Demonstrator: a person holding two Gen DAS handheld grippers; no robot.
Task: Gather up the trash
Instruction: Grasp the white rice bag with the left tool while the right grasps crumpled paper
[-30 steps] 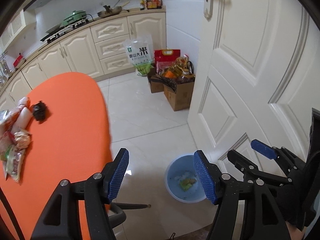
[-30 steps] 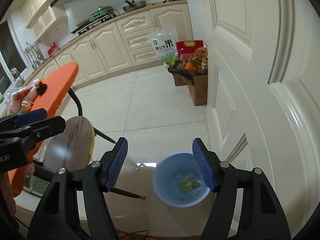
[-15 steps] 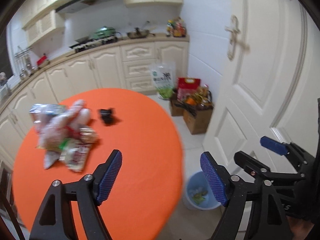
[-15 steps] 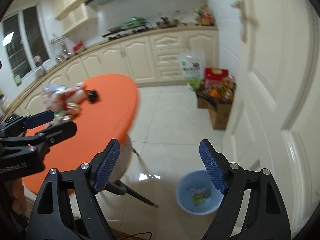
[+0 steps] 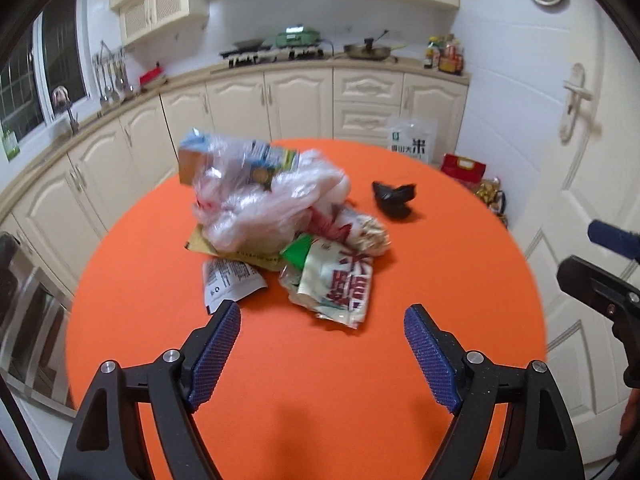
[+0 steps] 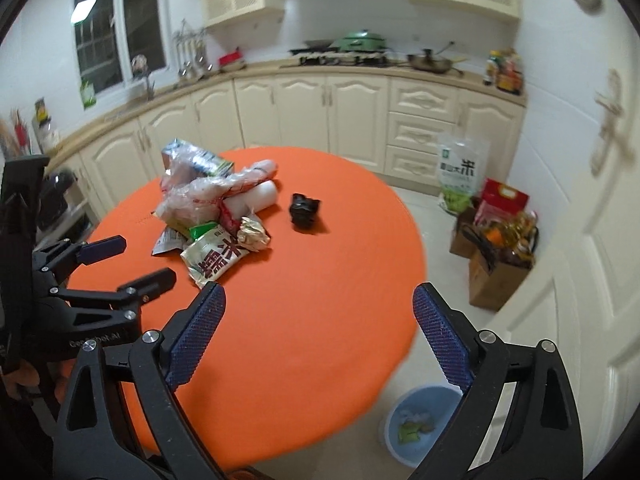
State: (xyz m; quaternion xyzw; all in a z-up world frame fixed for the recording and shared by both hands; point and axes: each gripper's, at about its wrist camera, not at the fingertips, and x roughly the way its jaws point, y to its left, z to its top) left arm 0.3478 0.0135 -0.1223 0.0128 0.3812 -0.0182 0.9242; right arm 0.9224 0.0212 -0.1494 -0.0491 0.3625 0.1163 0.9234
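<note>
A heap of trash lies on the round orange table (image 5: 320,400) (image 6: 320,240): a clear plastic bag (image 5: 260,208) (image 6: 192,196) over a carton, a snack wrapper (image 5: 340,280) (image 6: 218,258) with red characters, and a white packet (image 5: 228,280) (image 6: 166,242). A crumpled black bag (image 5: 394,198) (image 6: 304,210) sits apart to the heap's right. My left gripper (image 5: 322,320) (image 6: 136,262) hovers just short of the wrapper, jaws opening, nothing between them. My right gripper (image 6: 320,300) (image 5: 596,254) hangs over the table's near right part, jaws opening and empty. A blue bin (image 6: 440,396) with scraps stands on the floor.
A white door (image 5: 580,160) stands close on the right. Cardboard boxes of groceries (image 6: 496,252) and a rice bag (image 6: 460,172) sit on the floor by the cream cabinets (image 6: 320,120). A chair (image 5: 24,300) is at the table's left.
Both grippers have swung from over the blue bin on the floor back toward the table and its trash heap, rolling level. The jaws of both have widened.
</note>
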